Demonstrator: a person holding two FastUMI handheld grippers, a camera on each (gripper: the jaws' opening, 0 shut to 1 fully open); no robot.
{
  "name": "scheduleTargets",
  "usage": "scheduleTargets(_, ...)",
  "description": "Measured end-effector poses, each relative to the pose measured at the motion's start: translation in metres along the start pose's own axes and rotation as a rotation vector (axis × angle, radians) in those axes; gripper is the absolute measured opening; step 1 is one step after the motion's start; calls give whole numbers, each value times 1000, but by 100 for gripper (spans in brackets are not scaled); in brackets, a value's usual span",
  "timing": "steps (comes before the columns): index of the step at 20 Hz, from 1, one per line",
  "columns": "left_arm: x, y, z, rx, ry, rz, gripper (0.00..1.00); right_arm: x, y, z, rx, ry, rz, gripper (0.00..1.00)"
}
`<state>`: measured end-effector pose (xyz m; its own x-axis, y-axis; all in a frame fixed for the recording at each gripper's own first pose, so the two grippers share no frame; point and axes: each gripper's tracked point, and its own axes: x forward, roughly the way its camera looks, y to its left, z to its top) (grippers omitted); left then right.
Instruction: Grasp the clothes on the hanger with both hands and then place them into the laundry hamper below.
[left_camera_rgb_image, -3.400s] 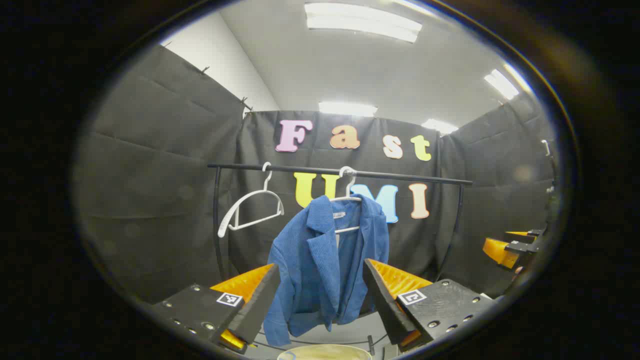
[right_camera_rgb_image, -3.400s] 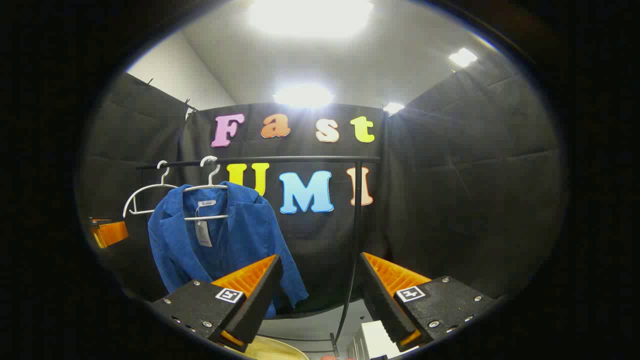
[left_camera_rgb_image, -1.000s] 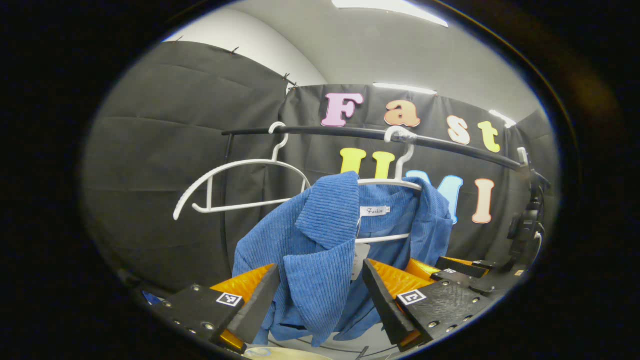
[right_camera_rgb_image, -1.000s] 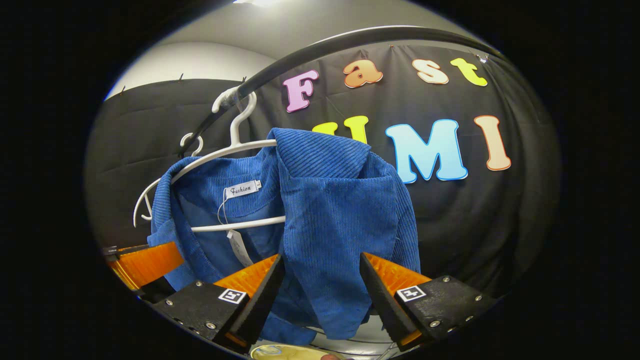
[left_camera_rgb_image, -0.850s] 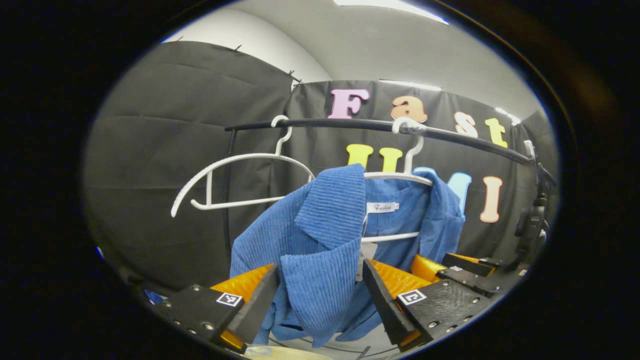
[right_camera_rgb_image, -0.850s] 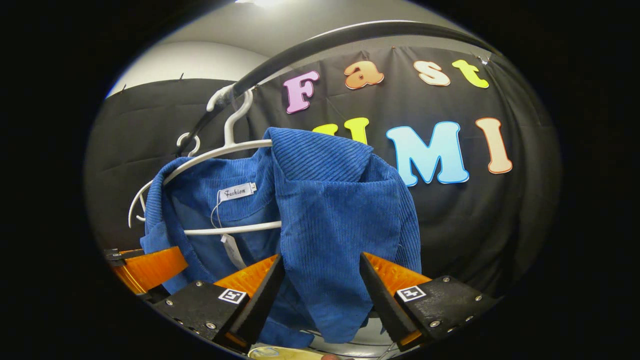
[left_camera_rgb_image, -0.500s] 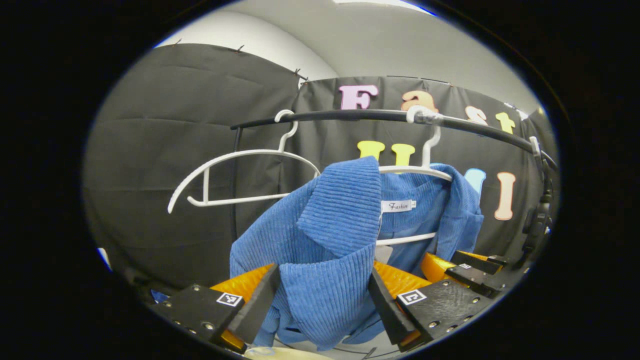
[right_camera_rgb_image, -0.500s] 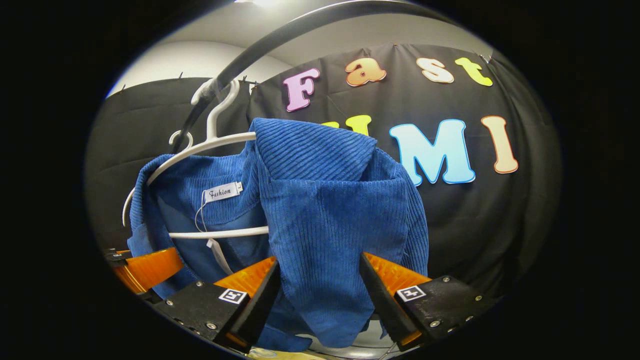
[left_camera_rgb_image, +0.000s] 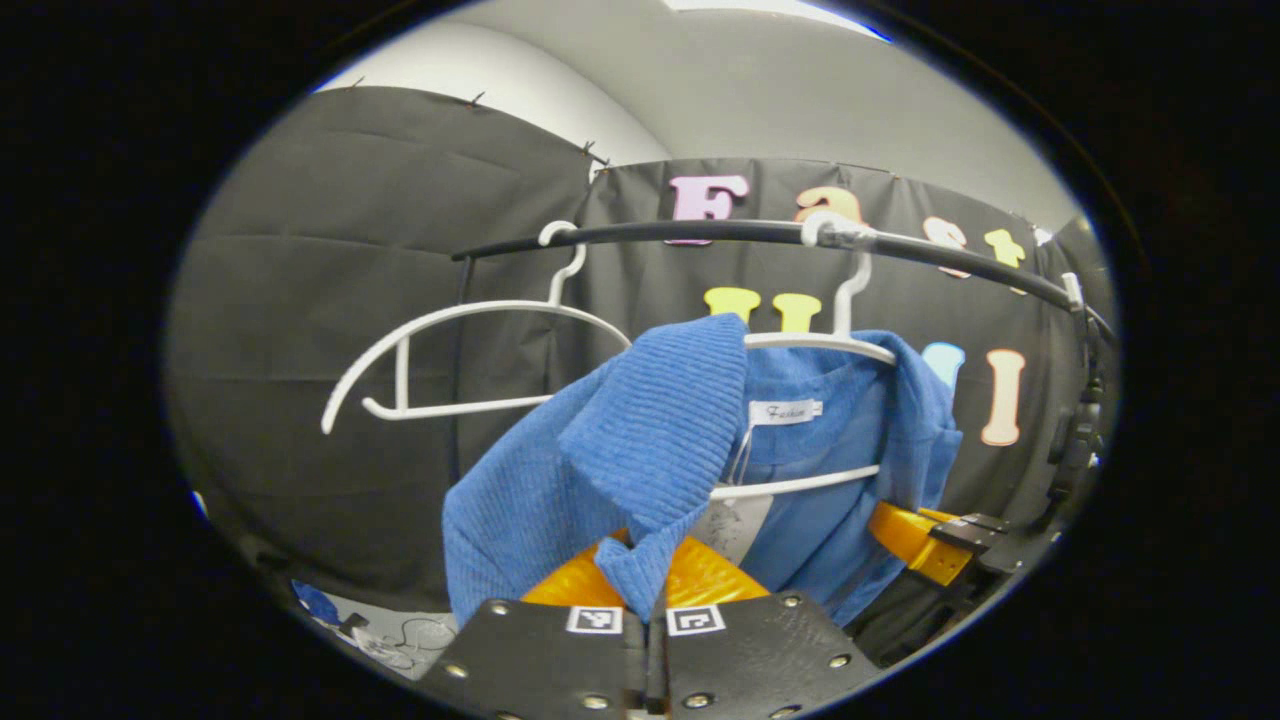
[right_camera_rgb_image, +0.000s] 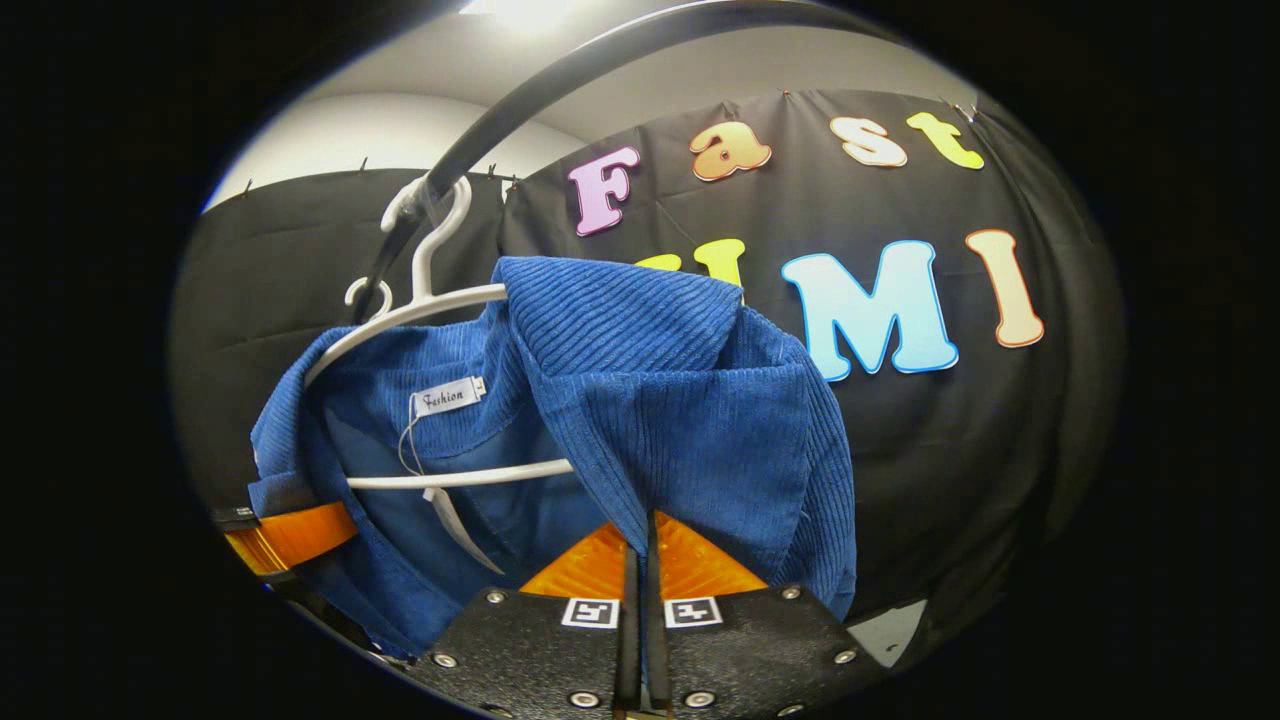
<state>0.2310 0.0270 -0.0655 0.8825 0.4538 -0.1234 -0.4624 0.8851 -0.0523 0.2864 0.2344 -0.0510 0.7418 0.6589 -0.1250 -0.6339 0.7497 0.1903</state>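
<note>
**Both grippers clamped on the blue jacket at the rail**

Up at the rail (left_camera_rgb_image: 720, 232), I have each gripper pinching a front panel of the blue jacket (left_camera_rgb_image: 640, 450), which hangs on a white hanger (left_camera_rgb_image: 830, 340) hooked over the black bar.

From the left gripper view, the left gripper (left_camera_rgb_image: 645, 590) has its two fingers brought together with a fold of the jacket's lapel caught between them; the ribbed cloth bunches down into the pinch. Behind the lapel I can see the neck label and a paper tag hanging inside the collar. To the left of the jacket, an empty white hanger (left_camera_rgb_image: 440, 350) hangs on the same bar, apart from the jacket. Low on the right of this view, the other gripper (left_camera_rgb_image: 930, 535) sits against the jacket's far panel.

From the right gripper view, the right gripper (right_camera_rgb_image: 640, 560) is likewise pressed closed, its fingers meeting on the lower edge of the jacket's (right_camera_rgb_image: 660, 400) other front panel, which drapes down over them. The hanger (right_camera_rgb_image: 430, 300) curves out from under the collar and its hook sits on the rail (right_camera_rgb_image: 560, 85) above. At the lower left edge of this view the left gripper (right_camera_rgb_image: 290, 535) touches the jacket's opposite side.

The hamper cannot be made out.
</note>
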Motion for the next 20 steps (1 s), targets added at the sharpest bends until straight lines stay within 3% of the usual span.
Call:
scheduleTargets(2,-16,-14,4,-37,1,-66,4,-1,2,-1,-3,-1,38,1)
scheduleTargets(9,-30,-7,21,-60,-49,-102,1,-8,-7,9,-42,-38,24,0)
scheduleTargets(20,-41,43,58,-90,-118,-41,1,-15,-44,43,-63,-132,-78,0)
